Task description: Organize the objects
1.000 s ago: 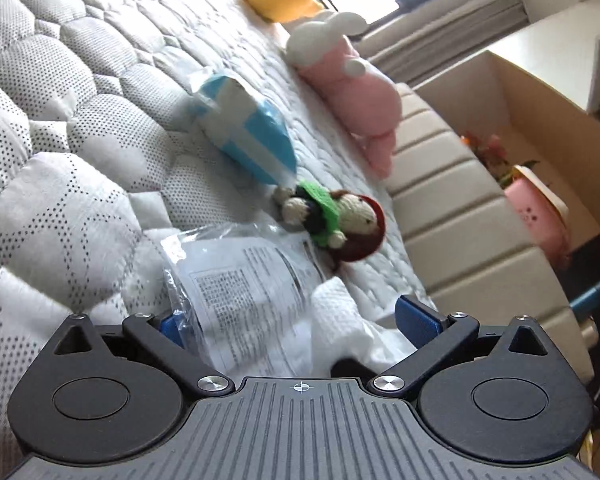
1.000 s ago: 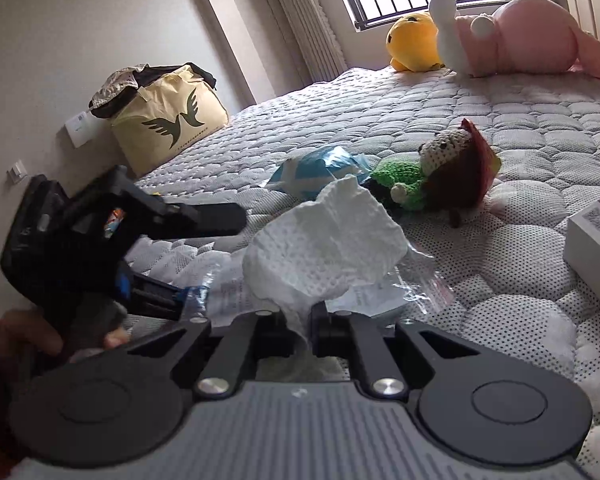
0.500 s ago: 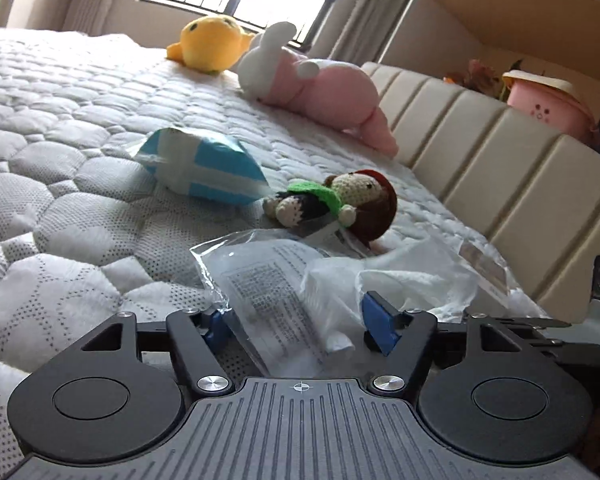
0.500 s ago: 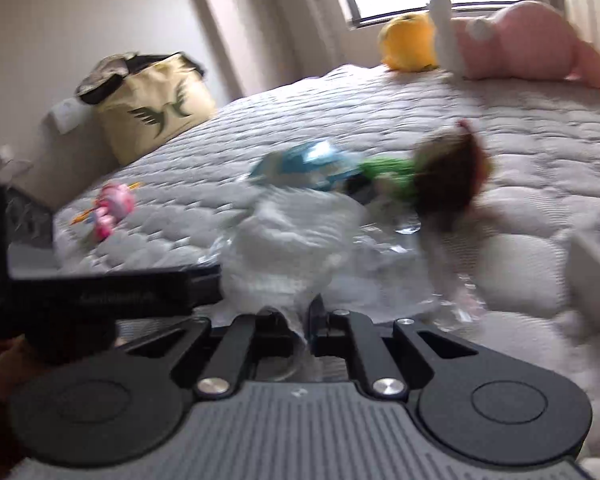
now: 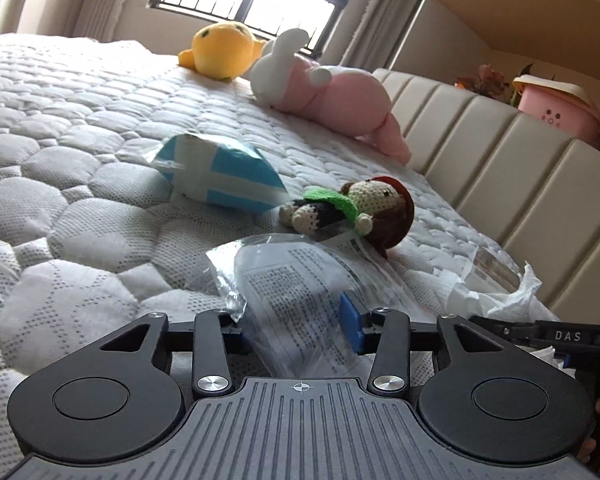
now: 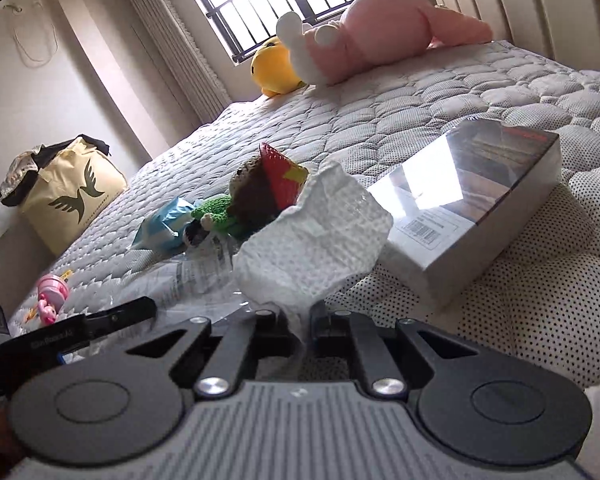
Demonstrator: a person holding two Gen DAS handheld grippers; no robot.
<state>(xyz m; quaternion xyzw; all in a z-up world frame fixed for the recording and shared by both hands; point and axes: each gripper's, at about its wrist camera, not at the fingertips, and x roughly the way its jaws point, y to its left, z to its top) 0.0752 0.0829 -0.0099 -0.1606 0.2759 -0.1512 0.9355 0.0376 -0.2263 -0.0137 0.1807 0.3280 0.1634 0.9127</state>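
Observation:
A clear plastic bag with a printed sheet inside lies on the quilted mattress. My left gripper is open, its blue pads on either side of the bag's near end. My right gripper is shut on a crumpled white tissue, held just above the bed; that tissue also shows at the right of the left wrist view. A crochet doll with a red hat and a blue-and-white packet lie beyond the bag.
A yellow plush and a pink plush rest near the window. A shrink-wrapped box sits to the right of the tissue. The padded headboard runs along the right. A yellow bag and a small pink toy are at the left.
My left gripper's fingers have narrowed around the plastic bag and its view has levelled out. My right gripper has carried the tissue to the right, off the bag.

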